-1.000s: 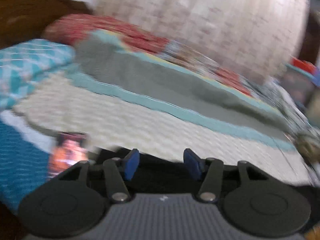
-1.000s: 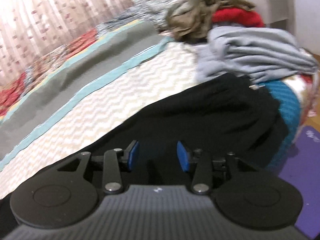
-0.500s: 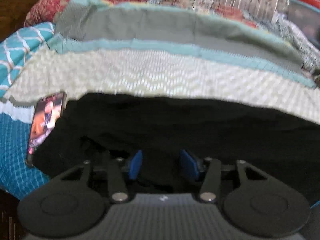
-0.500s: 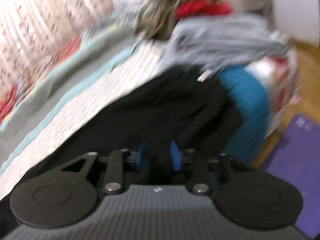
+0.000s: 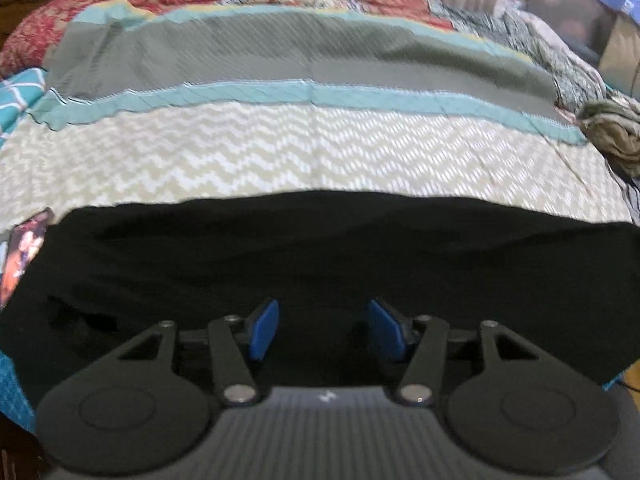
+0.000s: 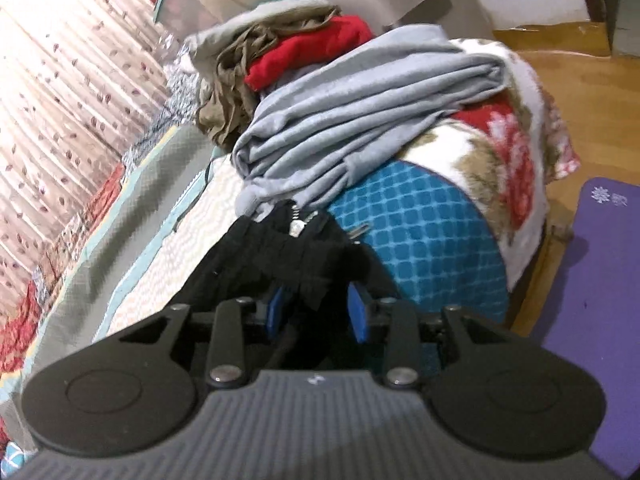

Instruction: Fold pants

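Black pants (image 5: 320, 260) lie spread across the near side of the bed. My left gripper (image 5: 324, 328) hovers low over them near the front edge. Its jaws are opening, and the blue pads (image 5: 264, 332) stand apart with flat black cloth beneath them, nothing pinched. In the right wrist view the waist end of the pants (image 6: 280, 256) is bunched, with its zipper (image 6: 296, 220) showing on top. My right gripper (image 6: 316, 312) is shut on that bunch of black cloth, which fills the gap between its blue pads.
A chevron and teal quilt (image 5: 320, 152) covers the bed behind the pants. A phone-like card (image 5: 20, 256) lies at the left. A grey garment (image 6: 360, 104), a red one (image 6: 312, 48) and an olive one (image 6: 236, 92) are piled at the bed's end. A purple mat (image 6: 592, 280) lies on the wooden floor.
The left gripper came closer and tipped down, so the pants now fill its lower view. The right gripper rolled, moved toward the waist end and narrowed its jaws onto the cloth.
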Demonstrator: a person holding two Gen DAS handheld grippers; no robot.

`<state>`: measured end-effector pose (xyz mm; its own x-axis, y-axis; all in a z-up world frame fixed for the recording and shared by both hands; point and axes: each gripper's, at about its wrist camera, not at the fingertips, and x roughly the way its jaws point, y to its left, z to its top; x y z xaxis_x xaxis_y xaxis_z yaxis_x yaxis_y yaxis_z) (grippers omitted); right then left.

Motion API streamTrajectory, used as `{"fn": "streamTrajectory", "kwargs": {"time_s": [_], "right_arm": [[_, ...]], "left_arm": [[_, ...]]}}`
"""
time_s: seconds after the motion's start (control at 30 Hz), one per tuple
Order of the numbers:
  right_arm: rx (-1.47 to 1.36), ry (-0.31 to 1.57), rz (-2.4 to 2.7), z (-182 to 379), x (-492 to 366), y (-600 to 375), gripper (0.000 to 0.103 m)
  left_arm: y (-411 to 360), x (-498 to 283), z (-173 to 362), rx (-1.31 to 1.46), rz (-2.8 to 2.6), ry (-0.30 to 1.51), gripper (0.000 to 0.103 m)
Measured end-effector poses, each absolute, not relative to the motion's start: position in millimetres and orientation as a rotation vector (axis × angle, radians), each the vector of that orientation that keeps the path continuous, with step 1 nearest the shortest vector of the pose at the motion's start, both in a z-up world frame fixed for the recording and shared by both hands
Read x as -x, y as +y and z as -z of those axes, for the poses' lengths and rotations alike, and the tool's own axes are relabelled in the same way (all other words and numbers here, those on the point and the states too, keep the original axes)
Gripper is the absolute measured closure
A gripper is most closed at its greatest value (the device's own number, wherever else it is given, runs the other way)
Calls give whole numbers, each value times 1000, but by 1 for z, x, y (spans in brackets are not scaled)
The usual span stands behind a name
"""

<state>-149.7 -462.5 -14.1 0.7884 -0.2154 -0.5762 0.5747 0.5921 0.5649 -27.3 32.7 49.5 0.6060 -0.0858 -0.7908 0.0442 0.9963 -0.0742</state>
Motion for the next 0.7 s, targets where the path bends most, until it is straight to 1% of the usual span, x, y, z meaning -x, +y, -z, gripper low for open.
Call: {"fn": "streamTrajectory", "kwargs": {"time_s": [0.03, 0.07, 0.1, 0.2, 0.3, 0.37, 0.4, 0.47, 0.5, 0.53, 0.57, 0.7], "right_arm": [[-804, 505, 469, 15, 145, -460, 77], [-802, 524, 471, 16, 142, -459, 92], [-814, 511, 474, 13, 143, -458, 97], [-810, 402, 496, -5, 165, -457, 97], [-781, 434, 549, 2, 172, -462, 97], [-816, 518, 566, 26, 165, -469, 95], [-849, 516, 569, 34, 165, -471, 94], [-889, 474, 579, 31, 172, -469, 87], [-875, 463, 585, 25, 174, -466, 76], [-841, 450, 608, 18, 176, -463, 64], [-800, 432, 641, 11, 180, -460, 61], [-760, 390, 624, -8, 195, -451, 61]], "left_arm": [[30, 25, -46, 44, 76, 930, 51], [29, 26, -43, 40, 69, 943, 51], [28, 25, -42, 39, 61, 955, 51], [27, 24, -46, 46, 73, 942, 51], [24, 22, -41, -18, 63, 952, 47], [23, 14, -24, -63, 57, 1011, 44], [23, 11, -19, -71, 50, 1031, 43], [22, 14, -19, -75, 42, 1012, 43], [20, 15, -22, -81, 47, 1007, 43], [19, 17, -24, -82, 56, 1004, 43], [18, 18, -26, -83, 59, 1004, 43], [15, 26, -32, -75, 52, 1000, 43]]}}
